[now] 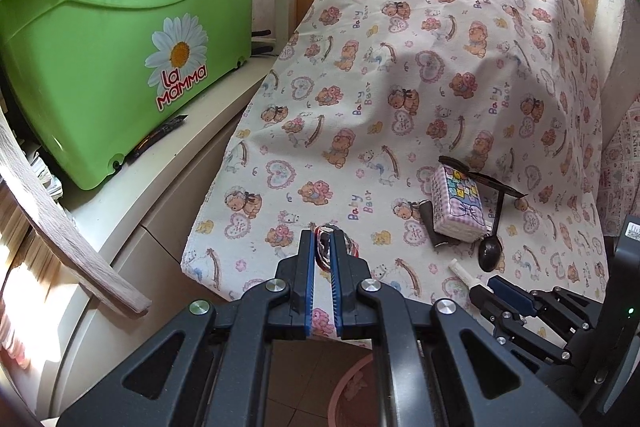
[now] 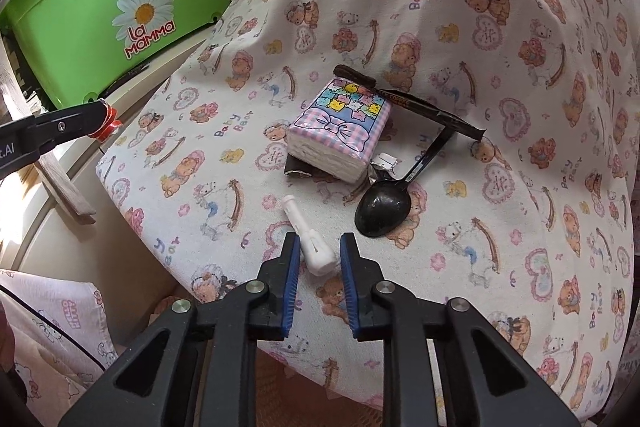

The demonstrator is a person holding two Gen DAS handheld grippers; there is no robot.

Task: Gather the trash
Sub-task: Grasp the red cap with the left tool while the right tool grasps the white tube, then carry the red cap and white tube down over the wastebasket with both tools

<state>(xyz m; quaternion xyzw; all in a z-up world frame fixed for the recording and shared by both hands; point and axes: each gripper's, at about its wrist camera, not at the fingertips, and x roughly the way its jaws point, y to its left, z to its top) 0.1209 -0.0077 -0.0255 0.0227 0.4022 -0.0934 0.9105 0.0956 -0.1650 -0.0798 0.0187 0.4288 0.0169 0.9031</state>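
Observation:
My left gripper (image 1: 324, 239) is shut on a small red-and-white wrapper (image 1: 322, 247), held just above the near edge of the bear-print cloth (image 1: 360, 87); it also shows in the right wrist view (image 2: 106, 117). My right gripper (image 2: 320, 245) is open, its fingers on either side of a white plastic piece (image 2: 310, 239) lying on the cloth (image 2: 500, 67). Beyond it lie a tissue pack (image 2: 340, 131), a dark coffee sachet (image 2: 420, 103), a black spoon (image 2: 386, 203), a small foil scrap (image 2: 382, 163) and a dark wrapper (image 2: 298, 169) under the pack.
A green "La Mamma" bin (image 1: 120, 47) stands on a white cabinet (image 1: 152, 187) to the left, with a dark sachet (image 1: 156, 139) beside it. A wooden slat (image 1: 68, 227) leans at the left. A pink basket (image 1: 352, 387) sits on the floor below.

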